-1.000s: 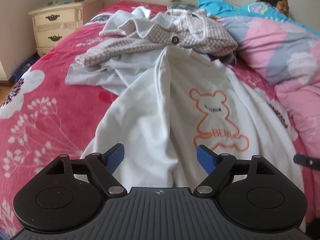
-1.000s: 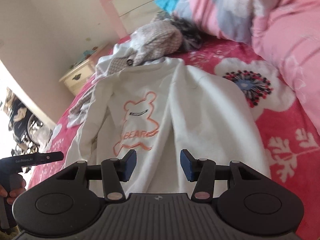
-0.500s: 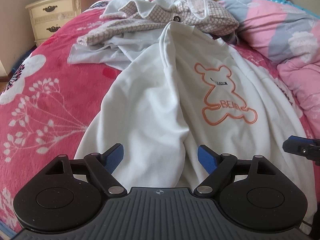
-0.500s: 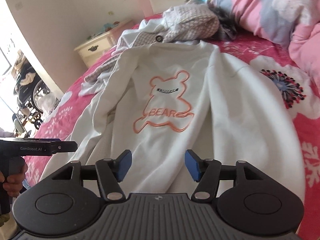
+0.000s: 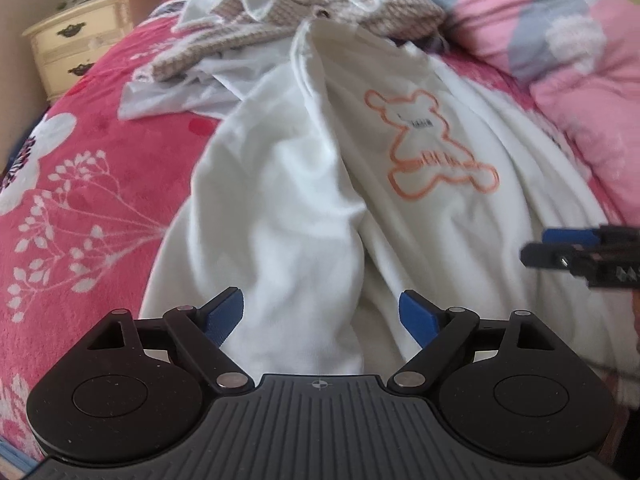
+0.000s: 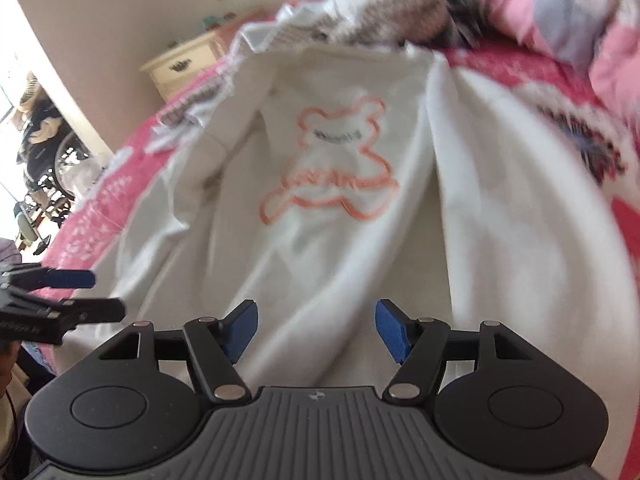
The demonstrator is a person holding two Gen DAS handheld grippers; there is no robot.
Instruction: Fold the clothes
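A white sweatshirt (image 5: 304, 184) with an orange bear outline (image 5: 432, 148) lies spread lengthwise on the red bed, hem nearest me. My left gripper (image 5: 320, 304) hovers over its lower left part. Its jaws are opening, and only loose cloth lies under the gap, unpressed by the blue pads (image 5: 224, 316). In the right wrist view the sweatshirt (image 6: 340, 248) fills the middle. My right gripper (image 6: 316, 316) stands open above the hem, gripping nothing. Each gripper shows in the other's view: the right gripper (image 5: 560, 248) at the right edge, the left gripper (image 6: 80, 292) at the left.
A checked jacket (image 5: 320, 12) and a pale grey garment (image 5: 180, 96) are heaped beyond the collar. A pink and grey quilt (image 5: 560, 48) rises along the right. The red floral bedspread (image 5: 100, 168) lies bare on the left, with a cream nightstand (image 5: 80, 48) past it.
Both grippers have come down and closer to the sweatshirt's lower part. The right jaws have spread clearly wider and the left ones slightly. Each gripper now reaches further into the other's view.
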